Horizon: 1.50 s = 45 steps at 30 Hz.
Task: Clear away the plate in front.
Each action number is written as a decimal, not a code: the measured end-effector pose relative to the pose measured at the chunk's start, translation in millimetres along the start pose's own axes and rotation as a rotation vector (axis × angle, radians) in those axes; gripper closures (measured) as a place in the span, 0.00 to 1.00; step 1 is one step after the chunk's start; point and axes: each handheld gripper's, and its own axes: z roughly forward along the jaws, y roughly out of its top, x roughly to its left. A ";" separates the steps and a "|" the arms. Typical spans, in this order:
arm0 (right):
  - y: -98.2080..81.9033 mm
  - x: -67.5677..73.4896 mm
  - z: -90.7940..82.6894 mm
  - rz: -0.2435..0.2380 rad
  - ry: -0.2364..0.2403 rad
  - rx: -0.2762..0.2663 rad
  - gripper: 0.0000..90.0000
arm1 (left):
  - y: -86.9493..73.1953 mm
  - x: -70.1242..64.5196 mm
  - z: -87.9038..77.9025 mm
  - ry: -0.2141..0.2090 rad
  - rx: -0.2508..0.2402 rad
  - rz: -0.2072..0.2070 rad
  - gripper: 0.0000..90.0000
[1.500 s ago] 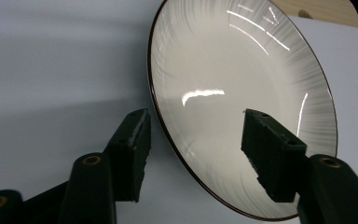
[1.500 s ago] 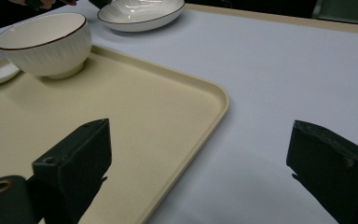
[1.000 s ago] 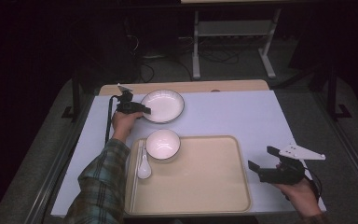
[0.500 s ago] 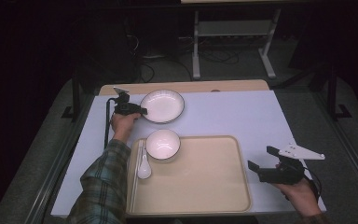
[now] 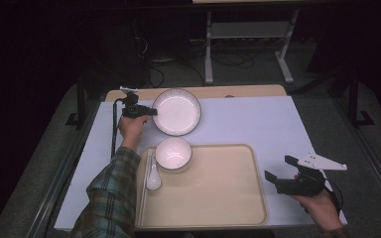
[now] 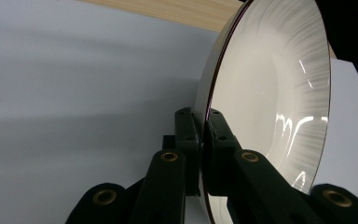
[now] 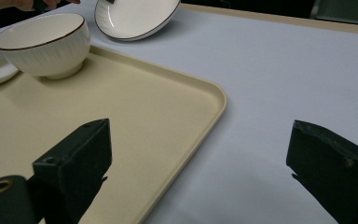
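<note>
Left gripper (image 5: 146, 111) just closed, clamped on plate (image 5: 177, 111) rim, beyond tray (image 5: 228, 198). Right gripper (image 5: 280, 171) jaws apart over bare table (image 5: 258, 124).

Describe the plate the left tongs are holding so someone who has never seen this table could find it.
Start at the beige tray on the white table. Just beyond the tray's far left corner sits the white plate, its left rim pinched by the left tongs. It is wider and shallower than the bowl on the tray.
</note>
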 end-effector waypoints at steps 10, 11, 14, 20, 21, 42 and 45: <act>0.9 -0.5 1.5 -0.002 0.004 -0.002 0.07 | 11.9 -12.6 -12.2 0.006 -0.019 0.066 0.96; 1.1 -0.4 1.7 -0.003 0.005 -0.002 0.07 | 14.3 -15.8 -14.2 -0.001 -0.024 0.080 0.96; 1.3 -0.1 2.3 -0.003 0.006 0.000 0.07 | 20.4 -27.4 -18.3 -0.010 -0.016 0.118 0.95; 1.4 -0.5 1.9 -0.003 0.006 -0.002 0.07 | 30.4 -56.8 -21.8 -0.061 0.026 0.197 0.95; 1.4 -0.6 1.7 -0.002 0.006 -0.003 0.07 | 31.3 -62.3 -21.8 -0.071 0.034 0.212 0.95; 1.7 0.4 -0.4 -0.003 0.013 -0.010 0.07 | -3.4 -155.0 0.6 -0.263 0.278 0.443 0.95; 1.7 0.8 -0.4 -0.005 0.017 -0.012 0.07 | -14.5 -161.5 3.2 -0.270 0.301 0.471 0.95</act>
